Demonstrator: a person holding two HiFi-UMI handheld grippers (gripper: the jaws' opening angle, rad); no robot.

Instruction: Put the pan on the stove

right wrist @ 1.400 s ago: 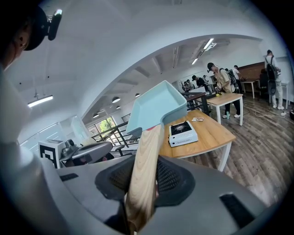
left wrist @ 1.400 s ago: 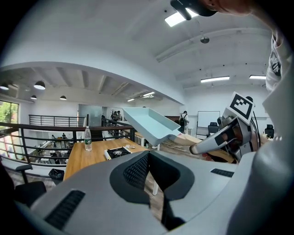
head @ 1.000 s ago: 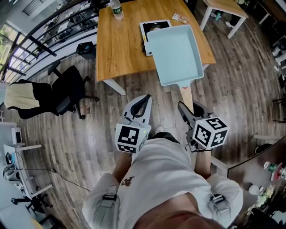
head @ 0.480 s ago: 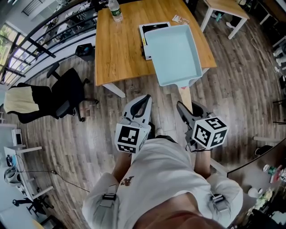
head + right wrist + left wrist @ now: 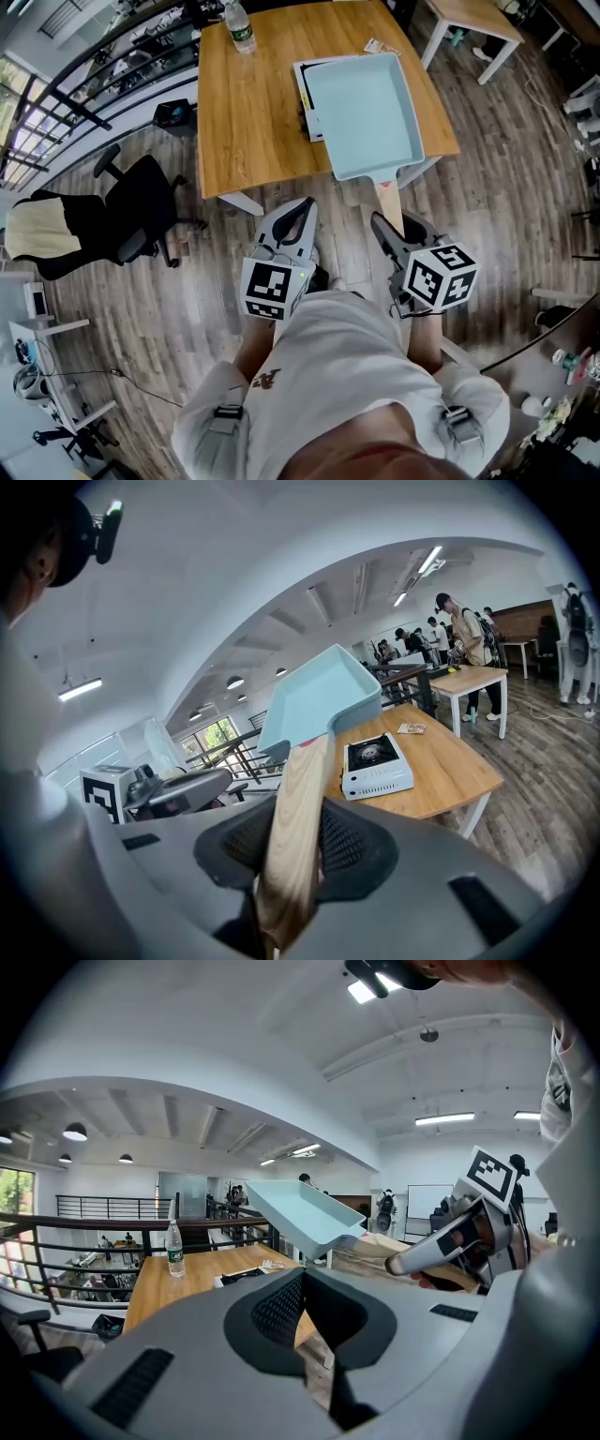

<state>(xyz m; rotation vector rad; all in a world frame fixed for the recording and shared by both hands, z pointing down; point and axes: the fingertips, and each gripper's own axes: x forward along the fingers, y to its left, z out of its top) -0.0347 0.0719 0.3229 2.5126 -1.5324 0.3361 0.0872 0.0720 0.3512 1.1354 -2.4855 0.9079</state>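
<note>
Above the near right part of the wooden table [image 5: 253,103], the right gripper [image 5: 291,850] stands narrowly parted and clamped on the pale wooden handle [image 5: 389,199] of the pan [image 5: 366,112]. The left gripper [image 5: 302,211], just beside it, has its jaws together on nothing. Pan: shallow, rectangular, pale blue, empty, held in the air with its far end tipped up, above the white, black-topped portable gas stove [image 5: 375,761] and not resting on it.
</note>
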